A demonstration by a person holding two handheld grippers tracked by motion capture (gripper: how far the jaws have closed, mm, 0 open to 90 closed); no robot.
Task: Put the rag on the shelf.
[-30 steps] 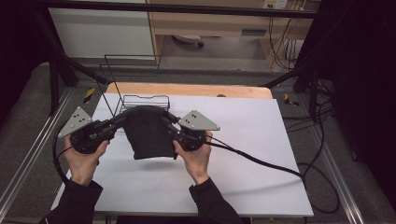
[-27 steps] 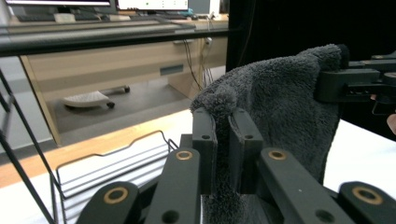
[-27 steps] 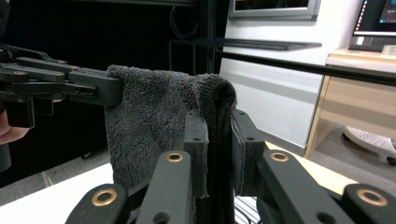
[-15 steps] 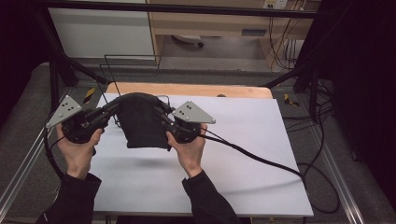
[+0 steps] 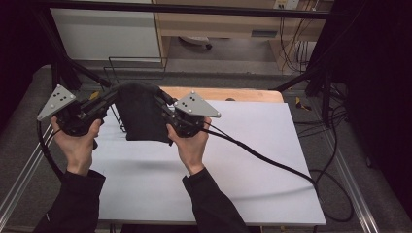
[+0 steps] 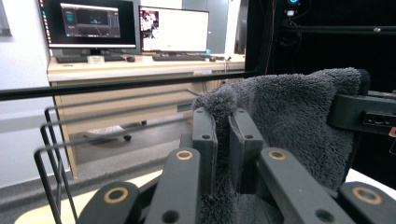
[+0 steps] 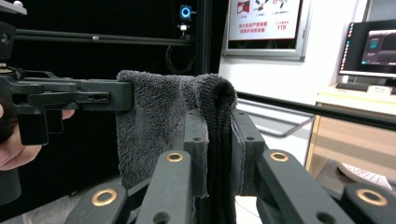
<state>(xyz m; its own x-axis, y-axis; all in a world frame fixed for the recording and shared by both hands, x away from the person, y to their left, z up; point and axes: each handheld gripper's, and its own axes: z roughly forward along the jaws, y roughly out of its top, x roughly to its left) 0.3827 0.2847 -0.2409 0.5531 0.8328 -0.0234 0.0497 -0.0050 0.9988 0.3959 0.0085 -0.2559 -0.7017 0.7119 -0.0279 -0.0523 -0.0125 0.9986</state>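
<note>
- Two handheld grippers were counted, one per hand, each topped by a grey three-cornered plate with small dots.
- Left gripper [image 5: 108,97]: its black fingers [image 6: 204,140] were pinching the left top edge of the towel [image 5: 141,114]; hard plastic with brass-coloured pivots.
- One towel, dark grey, fluffy terry pile, hung as a slack rectangular sheet between the two grippers, raised above the rear left of the bench [image 5: 243,165], just in front of the wire rack [image 5: 116,73].
- One wire rack, thin black rod, rectangular outline, stood at the bench's rear left.
- Right gripper [image 5: 163,102]: its fingers [image 7: 196,149] were pinching the folded right top edge of the towel.
- One bench, flat white top with a wooden strip along its far edge.
- One black cable [image 5: 272,162] trailed rightward across it.
</note>
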